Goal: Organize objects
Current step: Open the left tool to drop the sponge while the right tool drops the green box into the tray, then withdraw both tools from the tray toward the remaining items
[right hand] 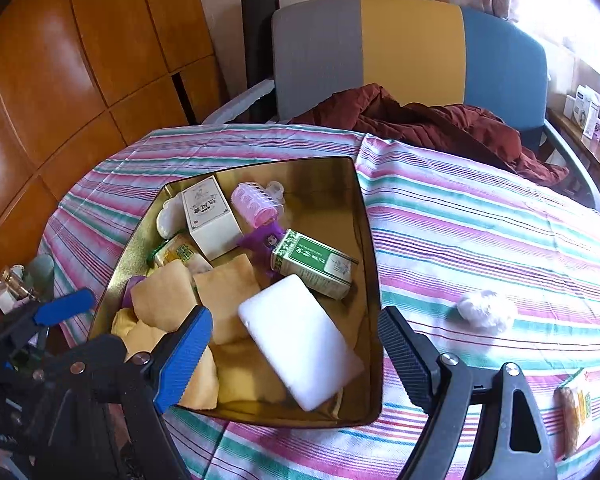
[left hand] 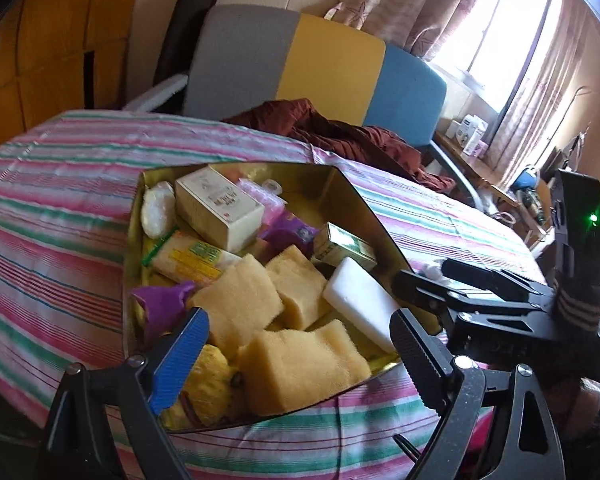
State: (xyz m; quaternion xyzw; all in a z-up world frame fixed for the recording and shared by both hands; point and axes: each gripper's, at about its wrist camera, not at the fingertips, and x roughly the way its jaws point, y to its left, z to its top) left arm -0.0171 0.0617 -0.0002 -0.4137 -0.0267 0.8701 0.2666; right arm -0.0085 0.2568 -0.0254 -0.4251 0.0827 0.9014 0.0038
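Note:
A gold tin box (left hand: 364,204) (right hand: 370,240) sits on a striped tablecloth and holds several items: yellow sponges (left hand: 300,364) (right hand: 228,292), a white foam block (left hand: 360,304) (right hand: 300,340), a white carton (left hand: 220,208) (right hand: 210,220), a green carton (left hand: 344,246) (right hand: 314,264), a pink hair roller (right hand: 254,202) and purple pieces (left hand: 160,306). My left gripper (left hand: 296,372) is open and empty above the near end of the box. My right gripper (right hand: 296,364) is open and empty above the white block; it also shows in the left wrist view (left hand: 420,292).
On the cloth right of the box lie a white cotton ball (right hand: 486,312) and a wrapped snack packet (right hand: 578,412). A dark red garment (right hand: 420,124) lies at the table's far edge before a grey, yellow and blue chair (right hand: 410,56). Small bottles (right hand: 16,284) stand at the left.

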